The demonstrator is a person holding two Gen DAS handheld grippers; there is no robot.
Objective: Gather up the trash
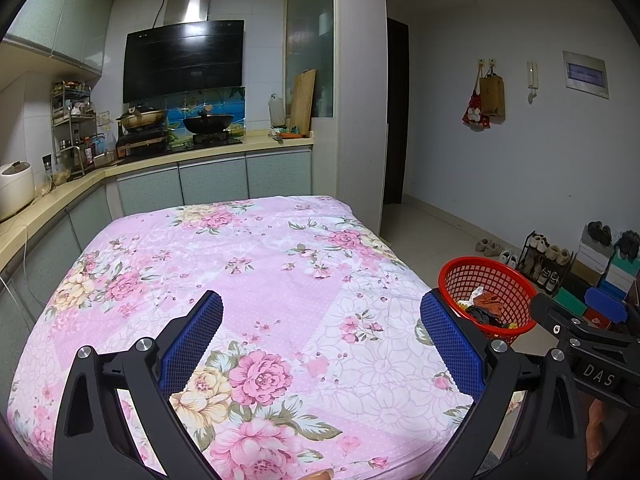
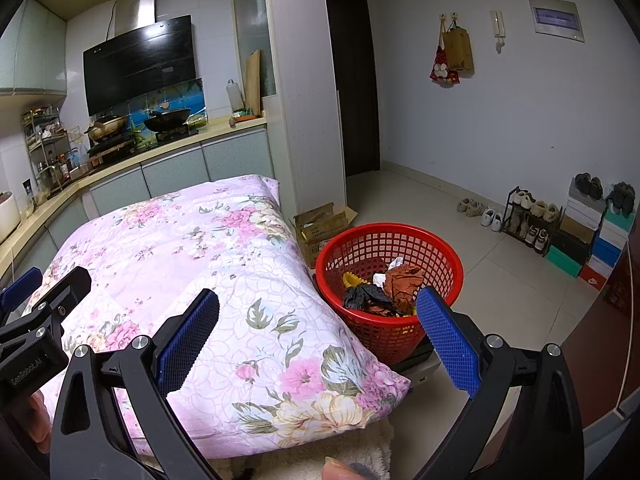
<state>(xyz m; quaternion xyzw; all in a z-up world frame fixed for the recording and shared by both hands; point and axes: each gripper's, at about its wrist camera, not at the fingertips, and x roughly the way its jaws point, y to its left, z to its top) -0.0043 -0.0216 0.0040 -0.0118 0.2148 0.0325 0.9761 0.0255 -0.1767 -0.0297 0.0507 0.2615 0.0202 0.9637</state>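
A red mesh basket stands on the floor by the right edge of a table under a pink floral quilt. It holds crumpled trash: brown, black, white and yellow pieces. My right gripper is open and empty, above the quilt's near right corner, just short of the basket. My left gripper is open and empty over the quilt. The basket shows at the right in the left wrist view, with the right gripper beside it. No loose trash shows on the quilt.
A kitchen counter with stove, pans and a spice rack runs behind and left of the table. A cardboard box sits behind the basket. A shoe rack and shoeboxes line the right wall. Tiled floor lies beyond the basket.
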